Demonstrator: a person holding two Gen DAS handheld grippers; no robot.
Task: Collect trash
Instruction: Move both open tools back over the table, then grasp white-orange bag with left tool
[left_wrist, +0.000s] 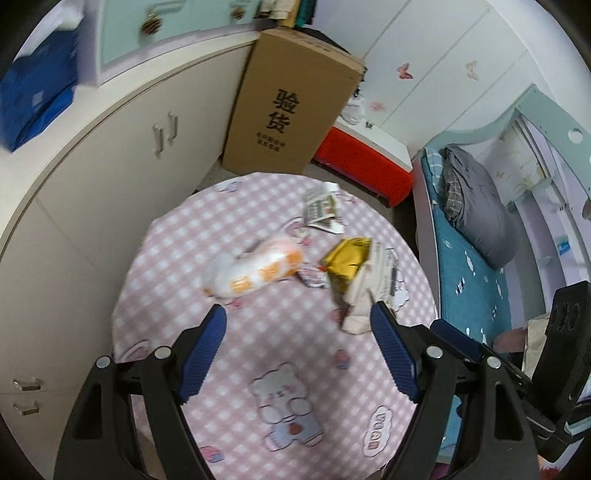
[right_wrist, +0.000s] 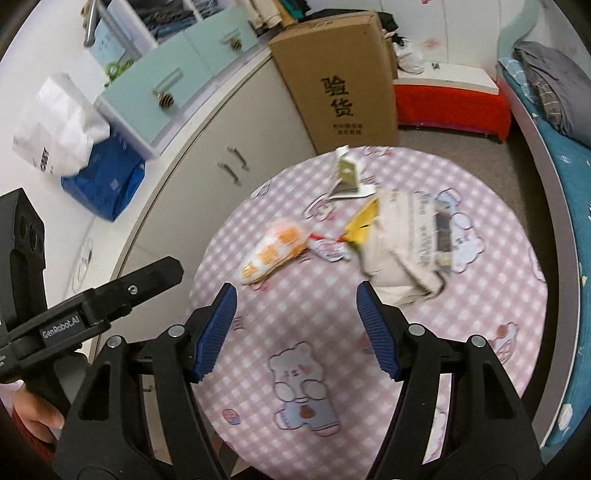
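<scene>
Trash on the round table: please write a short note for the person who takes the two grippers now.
Left gripper: open, empty, above the near part of the round table.
Right gripper: open, empty, beside it.
Trash, all lying on the pink checked cloth: orange-and-white snack bag, small red-and-white wrapper, yellow foil packet, crumpled newspaper, and a folded printed leaflet at the far edge.
Done: nothing is picked up yet.
Left: collect all five pieces. No bin shows in either view, so find it first.
</scene>
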